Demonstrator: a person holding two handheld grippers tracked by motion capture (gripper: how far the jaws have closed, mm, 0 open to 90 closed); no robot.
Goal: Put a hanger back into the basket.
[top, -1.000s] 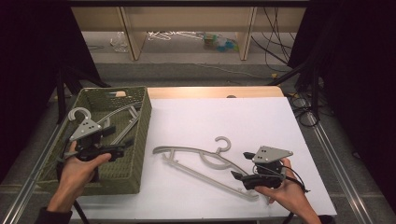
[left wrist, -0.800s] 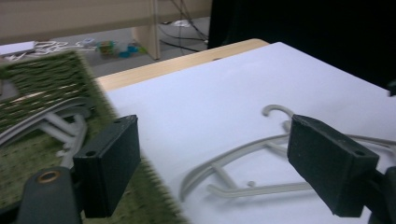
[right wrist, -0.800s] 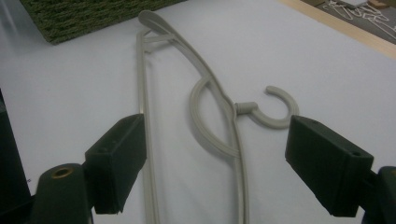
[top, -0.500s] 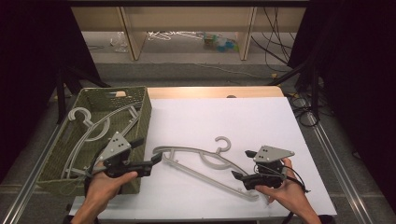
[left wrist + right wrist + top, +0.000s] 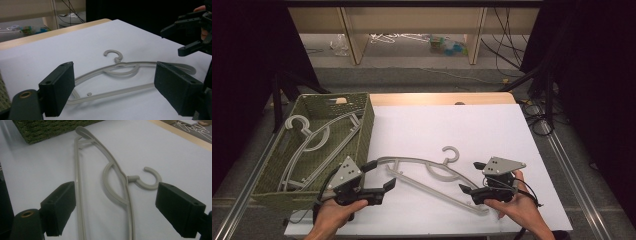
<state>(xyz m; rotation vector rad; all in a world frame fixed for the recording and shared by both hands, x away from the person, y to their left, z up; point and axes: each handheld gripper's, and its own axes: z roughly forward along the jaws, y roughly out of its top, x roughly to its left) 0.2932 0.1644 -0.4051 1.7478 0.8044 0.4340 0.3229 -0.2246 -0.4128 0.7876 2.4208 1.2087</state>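
While both the left gripper (image 5: 388, 186) and right gripper (image 5: 465, 192) gape wide, the unmarked grey hanger (image 5: 427, 171) lies untouched.

The desk (image 5: 432, 98) is light wood, most of its top covered by a white sheet (image 5: 452, 135). Beyond its far edge lies a grey floor (image 5: 412, 75) crossed by black cables (image 5: 507, 50). A pale wooden shelf unit (image 5: 354, 35) stands at the back, with wire hangers (image 5: 394, 38) and small coloured items (image 5: 447, 46) under it. Dark curtains (image 5: 592, 75) close both sides. Metal rails (image 5: 569, 165) flank the desk. Lighting falls evenly from above.
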